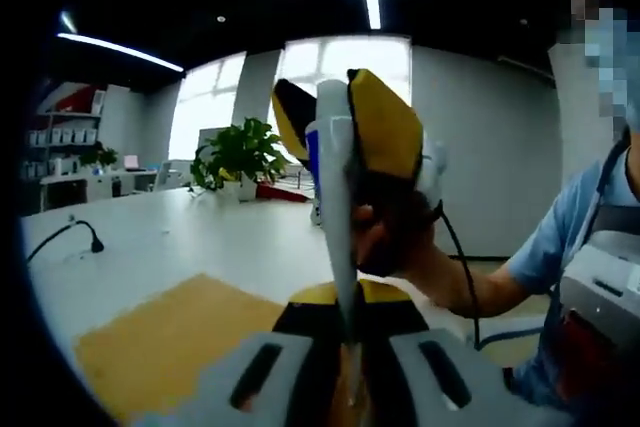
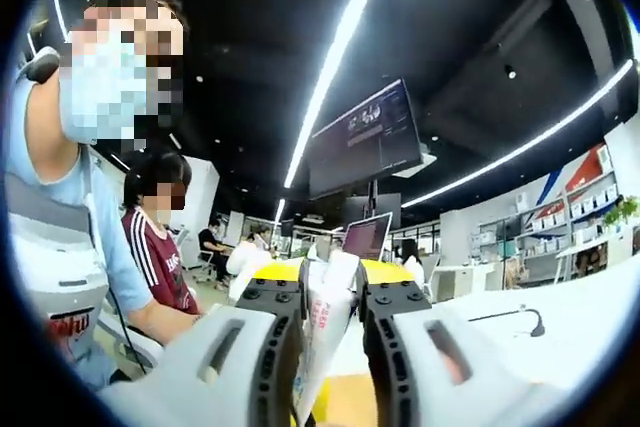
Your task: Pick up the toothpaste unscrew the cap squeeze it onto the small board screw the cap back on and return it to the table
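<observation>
A white toothpaste tube (image 1: 338,217) stands upright between both grippers, lifted above the table. My left gripper (image 1: 350,319) is shut on its lower end. The right gripper (image 1: 335,122), with yellow jaws, comes in from the right in a person's hand (image 1: 400,237) and is shut on the tube's upper end, so the cap is hidden. In the right gripper view, the tube (image 2: 325,332) sits pinched in my right gripper (image 2: 333,297), with the left gripper's yellow tips (image 2: 385,269) just beyond. The small yellow board (image 1: 160,347) lies flat on the white table (image 1: 200,237), below and left of the tube.
A potted plant (image 1: 235,152) stands at the table's far side, and a gooseneck microphone (image 1: 85,237) at the left. The person holding the grippers stands at the right (image 1: 580,277). Other people (image 2: 160,237) sit beyond; shelves (image 2: 560,237) line the far wall.
</observation>
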